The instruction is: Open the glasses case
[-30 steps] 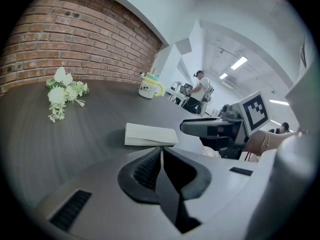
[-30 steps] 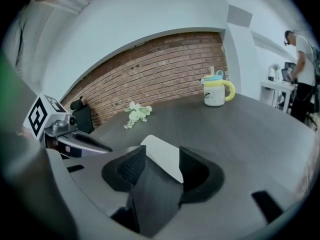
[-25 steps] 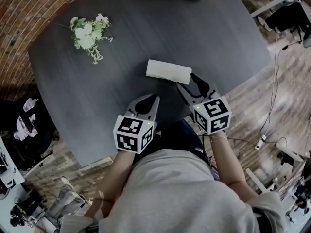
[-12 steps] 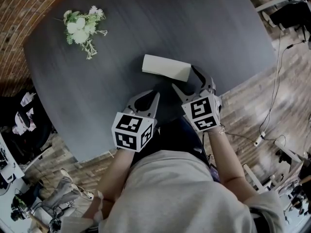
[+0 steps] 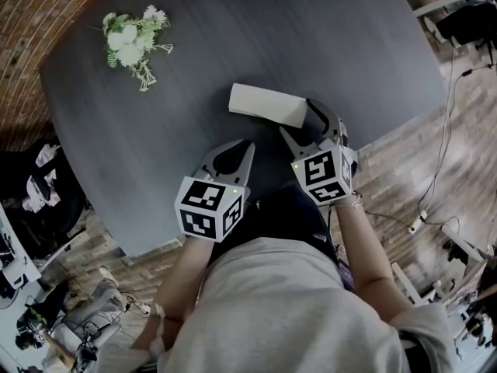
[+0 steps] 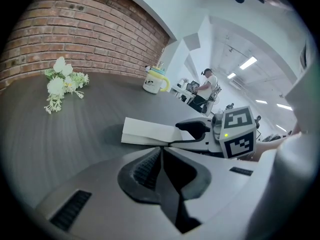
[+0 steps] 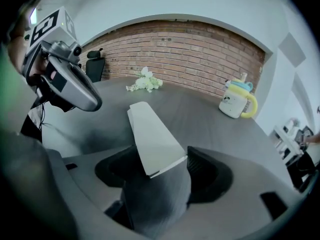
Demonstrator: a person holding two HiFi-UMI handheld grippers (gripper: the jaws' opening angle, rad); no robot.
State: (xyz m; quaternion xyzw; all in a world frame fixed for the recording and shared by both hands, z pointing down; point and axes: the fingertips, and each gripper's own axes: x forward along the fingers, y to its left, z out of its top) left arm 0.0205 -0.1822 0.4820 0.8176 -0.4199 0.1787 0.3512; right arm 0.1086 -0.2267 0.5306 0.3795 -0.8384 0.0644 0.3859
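Observation:
A white glasses case (image 5: 268, 106) lies closed on the dark table (image 5: 349, 45). My right gripper (image 5: 308, 123) straddles the case's right end, and its jaws are closing. In the right gripper view the case (image 7: 152, 139) runs away from me between the jaws of the right gripper (image 7: 162, 166), with a gap on the left side. My left gripper (image 5: 242, 148) sits just in front of the case, shut on nothing and not touching it. In the left gripper view the left gripper (image 6: 161, 153) points at the case (image 6: 147, 132), and the right gripper (image 6: 200, 134) is at the case's right end.
A small bunch of white flowers (image 5: 132, 41) lies at the far left of the table. A white mug with a yellow handle (image 7: 235, 100) stands at the far edge. The table's near edge runs just under both grippers, with a wooden floor beyond.
The right gripper has rolled and dropped, its jaws now wider and set around the case's right end. The left gripper has stayed put.

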